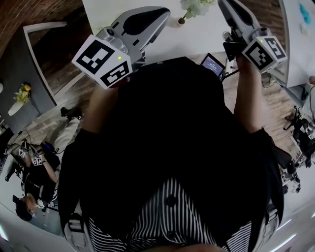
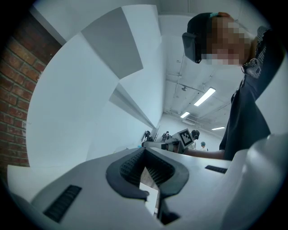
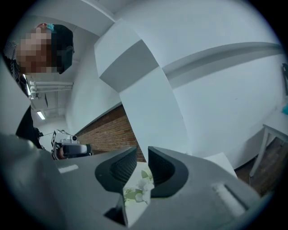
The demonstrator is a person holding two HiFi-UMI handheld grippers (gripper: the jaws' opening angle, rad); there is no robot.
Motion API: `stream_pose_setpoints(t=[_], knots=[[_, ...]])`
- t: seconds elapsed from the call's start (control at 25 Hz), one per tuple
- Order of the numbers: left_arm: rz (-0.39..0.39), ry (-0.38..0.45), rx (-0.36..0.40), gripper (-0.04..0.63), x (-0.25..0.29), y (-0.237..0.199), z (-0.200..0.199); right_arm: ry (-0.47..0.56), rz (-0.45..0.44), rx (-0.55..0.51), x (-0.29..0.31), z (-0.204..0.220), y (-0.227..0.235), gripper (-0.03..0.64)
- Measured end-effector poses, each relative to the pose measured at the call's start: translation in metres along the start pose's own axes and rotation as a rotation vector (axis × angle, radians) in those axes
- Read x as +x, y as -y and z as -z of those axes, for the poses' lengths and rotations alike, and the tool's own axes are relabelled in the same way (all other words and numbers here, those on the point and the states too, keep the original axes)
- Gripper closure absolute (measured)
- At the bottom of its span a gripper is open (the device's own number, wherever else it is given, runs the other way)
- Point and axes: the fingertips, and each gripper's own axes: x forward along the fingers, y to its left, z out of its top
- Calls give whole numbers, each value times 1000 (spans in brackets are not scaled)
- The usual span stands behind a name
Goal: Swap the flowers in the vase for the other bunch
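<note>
White flat worktop (image 1: pixel 206 37) ahead of both claws. Pale white-green flower bunch (image 1: pixel 196 7) sits on it, between left claw (image 1: pixel 165 11) and right claw (image 1: pixel 224 6), nearer the right claw; brownish end points toward the left claw.

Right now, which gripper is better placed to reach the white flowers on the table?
Probably right: white flowers show between the fingers of the right gripper; the left gripper sees none in its own view.

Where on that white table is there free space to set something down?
Bare tabletop lies on the near side of the flowers, between the left gripper and the right gripper. Another bare patch is left of the left gripper. Crowded only around the flowers.
</note>
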Motion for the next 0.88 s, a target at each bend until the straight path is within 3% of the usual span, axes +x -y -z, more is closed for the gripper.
stream_pose_setpoints(t=[0.16, 0.24, 0.52, 0.64, 0.8, 0.88], knots=[[-14, -8, -4, 589, 3, -2, 5, -38, 33, 7, 6, 22, 13, 364], [-22, -11, -6, 589, 4, -4, 6, -89, 53, -13, 12, 35, 19, 322], [-67, -28, -4, 589, 2, -9, 9, -216, 78, -127, 30, 52, 30, 249], [-96, -35, -3, 589, -3, -12, 10, -262, 55, -152, 43, 58, 33, 238], [-136, -43, -1, 589, -12, -14, 10, -415, 105, -319, 53, 73, 39, 238], [-161, -43, -1, 589, -20, -16, 8, -429, 100, -317, 60, 76, 39, 239]])
